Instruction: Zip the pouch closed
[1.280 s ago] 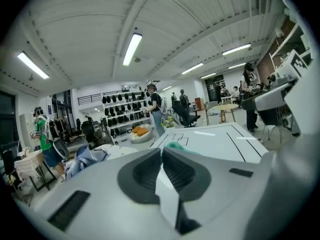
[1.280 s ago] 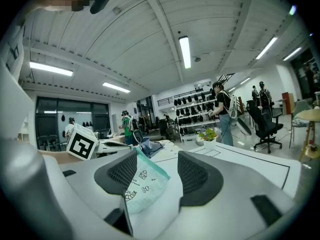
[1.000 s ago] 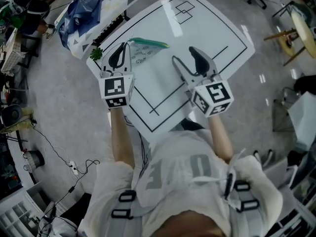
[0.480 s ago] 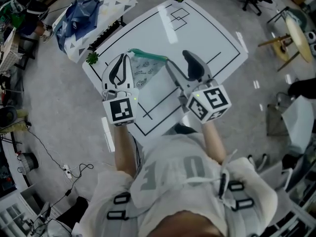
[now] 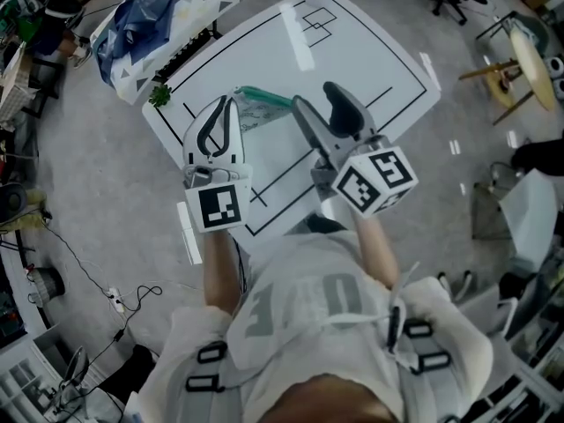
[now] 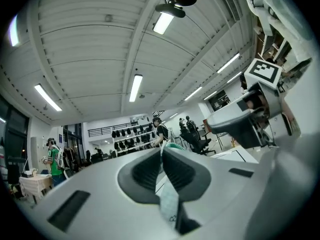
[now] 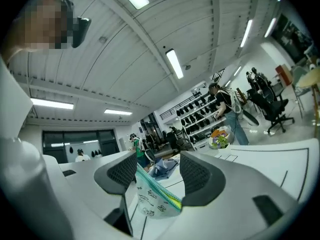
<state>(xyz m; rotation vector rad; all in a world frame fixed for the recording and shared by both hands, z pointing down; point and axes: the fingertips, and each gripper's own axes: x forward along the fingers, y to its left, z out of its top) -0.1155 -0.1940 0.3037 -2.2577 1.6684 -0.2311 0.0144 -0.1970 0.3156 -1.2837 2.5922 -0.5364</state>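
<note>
Left gripper (image 6: pixel 161 153) is clamped tight on one edge of the white printed plastic pouch with green zipper strip (image 7: pixel 152 196), holding it above the white table (image 5: pixel 352 33). Right gripper (image 7: pixel 159 170) has its jaws wide apart, with the zipper end between them, unpinched. Zip progress unreadable; the closing stroke is likely all left to do.

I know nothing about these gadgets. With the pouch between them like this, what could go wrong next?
1. The left gripper is shut on just a thin edge of the pouch; a tug along the green zip might pull it free.
2. The right gripper has its fingers apart around that zip, gripping nothing; closing here may pinch loose fabric and jam it.
</note>
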